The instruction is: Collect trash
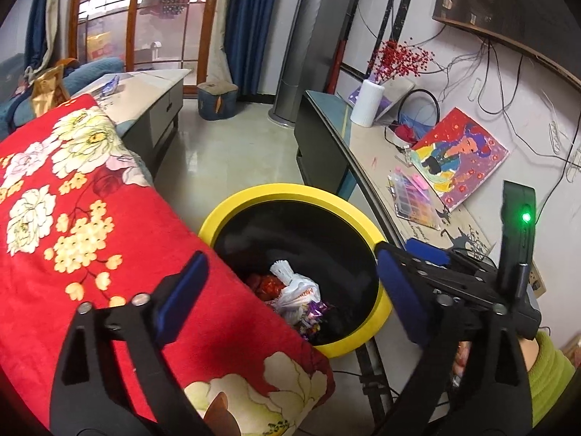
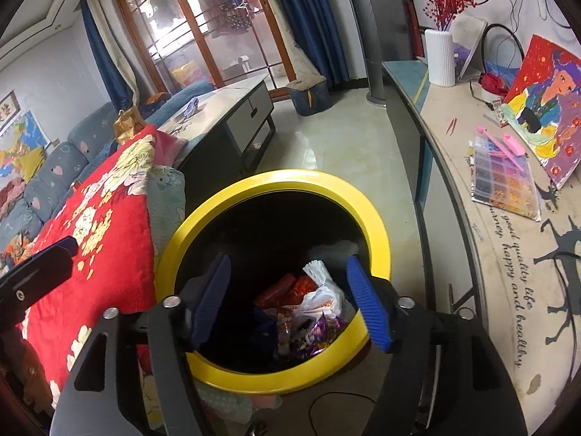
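A yellow-rimmed black trash bin (image 1: 254, 196) stands on the floor and also shows in the right wrist view (image 2: 326, 185). Inside lie a white plastic bag (image 1: 299, 290) (image 2: 323, 298), red wrappers (image 2: 287, 287) and purple wrappers (image 2: 319, 330). My left gripper (image 1: 290, 294) is open and empty, above the bin's left side, over the red blanket's edge. My right gripper (image 2: 288, 298) is open and empty, directly above the bin opening. The right gripper also shows at the right of the left wrist view (image 1: 428, 250), and the left gripper at the left of the right wrist view (image 2: 43, 258).
A red flowered blanket (image 1: 72, 200) (image 2: 109, 218) lies left of the bin. A long counter (image 2: 490, 239) on the right carries a bead box (image 2: 504, 178), a painting (image 2: 544, 109) and a white vase (image 2: 439, 58). A coffee table (image 2: 232, 109) and a sofa (image 2: 54, 167) stand behind.
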Available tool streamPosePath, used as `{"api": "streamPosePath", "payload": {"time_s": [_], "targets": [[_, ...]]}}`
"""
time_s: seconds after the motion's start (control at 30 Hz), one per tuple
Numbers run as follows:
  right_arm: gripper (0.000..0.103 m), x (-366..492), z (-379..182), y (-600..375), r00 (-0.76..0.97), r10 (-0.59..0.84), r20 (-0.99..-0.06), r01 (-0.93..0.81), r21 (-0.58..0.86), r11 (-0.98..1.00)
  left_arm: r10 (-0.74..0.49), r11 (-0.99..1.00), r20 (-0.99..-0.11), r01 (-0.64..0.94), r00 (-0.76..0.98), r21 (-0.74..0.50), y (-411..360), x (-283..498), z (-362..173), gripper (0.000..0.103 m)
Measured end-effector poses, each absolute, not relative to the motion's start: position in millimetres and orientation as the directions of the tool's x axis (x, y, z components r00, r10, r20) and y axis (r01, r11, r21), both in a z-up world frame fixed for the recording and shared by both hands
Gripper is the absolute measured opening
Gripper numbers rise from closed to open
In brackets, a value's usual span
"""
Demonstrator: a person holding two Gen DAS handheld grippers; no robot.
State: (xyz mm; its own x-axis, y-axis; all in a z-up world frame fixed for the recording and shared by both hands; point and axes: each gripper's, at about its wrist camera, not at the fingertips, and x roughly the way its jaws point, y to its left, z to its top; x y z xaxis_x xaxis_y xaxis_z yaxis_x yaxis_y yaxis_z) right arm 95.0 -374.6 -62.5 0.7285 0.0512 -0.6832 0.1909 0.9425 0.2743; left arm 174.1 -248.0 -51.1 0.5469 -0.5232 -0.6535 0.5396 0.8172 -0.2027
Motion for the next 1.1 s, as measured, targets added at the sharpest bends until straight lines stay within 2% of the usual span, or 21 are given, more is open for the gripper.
{"api": "streamPosePath", "payload": {"time_s": [0.17, 0.5, 0.77, 0.97, 1.1], "targets": [[0.080, 84.0, -48.0, -371.7, 0.745, 0.032, -0.666, 0.191, 0.259, 0.947, -0.515, 0.831, -0.643, 0.513, 0.567, -0.213, -233.5, 170.0, -44.3, 0.092], [0.093, 64.0, -14.9, -343.1, 0.771, 0.035, -0.636, 0.132, 0.212, 0.968, -0.499, 0.850, -0.626, 0.480, 0.599, -0.219, -196.2, 152.6, -28.8, 0.092], [0.096, 52.9, 7.7, -307.5, 0.790, 0.060, -0.610, 0.064, 0.180, 0.982, -0.466, 0.875, -0.605, 0.439, 0.645, -0.206, -161.8, 134.7, -17.6, 0.092], [0.096, 42.4, 19.6, -283.4, 0.811, 0.130, -0.571, 0.014, 0.241, 0.970, -0.425, 0.899, -0.577, 0.402, 0.698, -0.176, -135.2, 116.7, -11.7, 0.092], [0.096, 35.5, 26.3, -266.7, 0.829, 0.132, -0.544, -0.006, 0.228, 0.974, -0.386, 0.917, -0.556, 0.369, 0.736, -0.149, -118.2, 104.1, -9.0, 0.092]]}}
